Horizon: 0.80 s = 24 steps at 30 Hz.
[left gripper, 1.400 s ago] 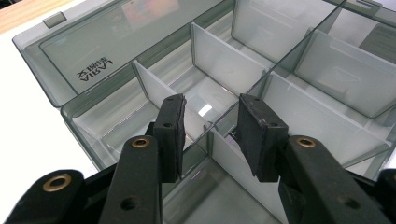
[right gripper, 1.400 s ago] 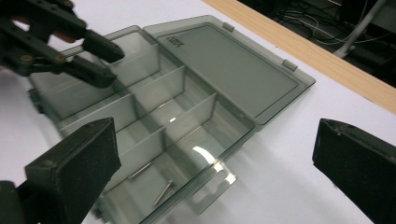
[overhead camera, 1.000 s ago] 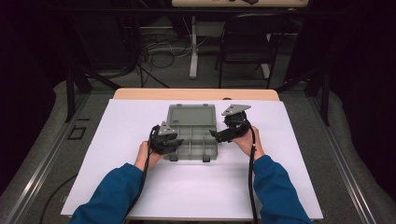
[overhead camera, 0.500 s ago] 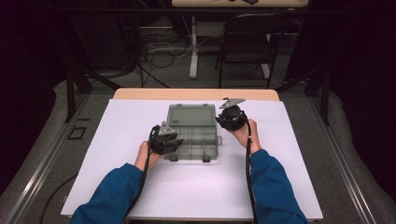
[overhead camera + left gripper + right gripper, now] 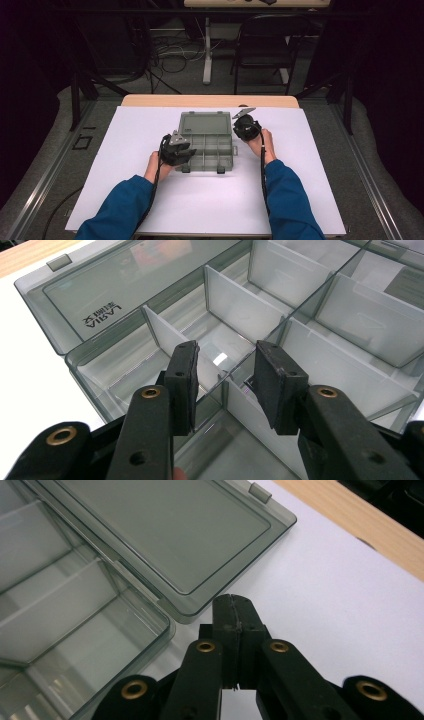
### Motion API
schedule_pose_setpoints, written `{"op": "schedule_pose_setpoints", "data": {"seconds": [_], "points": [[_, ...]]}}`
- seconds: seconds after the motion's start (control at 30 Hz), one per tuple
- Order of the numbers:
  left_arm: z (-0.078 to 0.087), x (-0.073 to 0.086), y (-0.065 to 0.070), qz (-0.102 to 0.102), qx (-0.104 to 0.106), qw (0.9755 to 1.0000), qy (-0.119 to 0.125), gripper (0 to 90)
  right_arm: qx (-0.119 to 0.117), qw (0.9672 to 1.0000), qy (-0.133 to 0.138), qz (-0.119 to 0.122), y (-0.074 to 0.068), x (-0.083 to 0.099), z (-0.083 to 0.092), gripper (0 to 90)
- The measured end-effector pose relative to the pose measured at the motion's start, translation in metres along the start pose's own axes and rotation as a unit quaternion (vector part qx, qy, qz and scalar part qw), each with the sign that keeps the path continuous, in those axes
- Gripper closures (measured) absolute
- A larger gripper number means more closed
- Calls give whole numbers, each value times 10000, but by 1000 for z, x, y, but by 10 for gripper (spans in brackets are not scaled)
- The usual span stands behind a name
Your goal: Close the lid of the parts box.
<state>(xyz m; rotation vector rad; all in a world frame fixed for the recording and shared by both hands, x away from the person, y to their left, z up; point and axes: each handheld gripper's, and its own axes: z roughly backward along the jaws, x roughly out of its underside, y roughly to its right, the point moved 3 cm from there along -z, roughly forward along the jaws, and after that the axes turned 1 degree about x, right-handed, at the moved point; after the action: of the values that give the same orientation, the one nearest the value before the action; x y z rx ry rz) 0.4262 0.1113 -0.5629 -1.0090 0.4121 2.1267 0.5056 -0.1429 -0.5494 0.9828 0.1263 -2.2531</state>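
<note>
A white sheet (image 5: 125, 165) covers most of the wooden table (image 5: 210, 100), and on it, near the middle, lies a clear grey organizer box (image 5: 212, 150) with its lid (image 5: 206, 122) folded open flat on the far side. The box is divided into several compartments by thin translucent dividers (image 5: 240, 310), and all compartments that can be seen are empty. A person in blue sleeves (image 5: 125, 205) holds one gripper in each hand. The left gripper (image 5: 186, 152) is at the near left corner of the box; in the left gripper view its jaws stand apart, one on each side of a divider wall, and it cannot be told whether the pads touch it. The right gripper (image 5: 239, 131) is just beside the right edge of the lid, over the white sheet; its jaws have just been closing and are now pressed together with nothing between them.
</note>
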Motion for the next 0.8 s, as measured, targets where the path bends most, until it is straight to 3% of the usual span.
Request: {"op": "schedule_pose_setpoints", "data": {"seconds": [0.23, 0.47, 0.53, 0.8], "points": [[0, 0, 0, -6, 8, 10000, 2, 623, -19, 9997, -172, -162, 4, -1, -12, 900], [0, 0, 0, -19, 18, 10000, -5, 623, 5, 9985, -490, -228, -1, 1, -24, 900], [0, 0, 0, -18, 11, 10000, -4, 623, -20, 9988, -465, -147, -1, 2, -28, 900], [0, 0, 0, -40, 3, 10000, 6, 626, -27, 9984, -473, -305, -1, 4, -29, 900]]}}
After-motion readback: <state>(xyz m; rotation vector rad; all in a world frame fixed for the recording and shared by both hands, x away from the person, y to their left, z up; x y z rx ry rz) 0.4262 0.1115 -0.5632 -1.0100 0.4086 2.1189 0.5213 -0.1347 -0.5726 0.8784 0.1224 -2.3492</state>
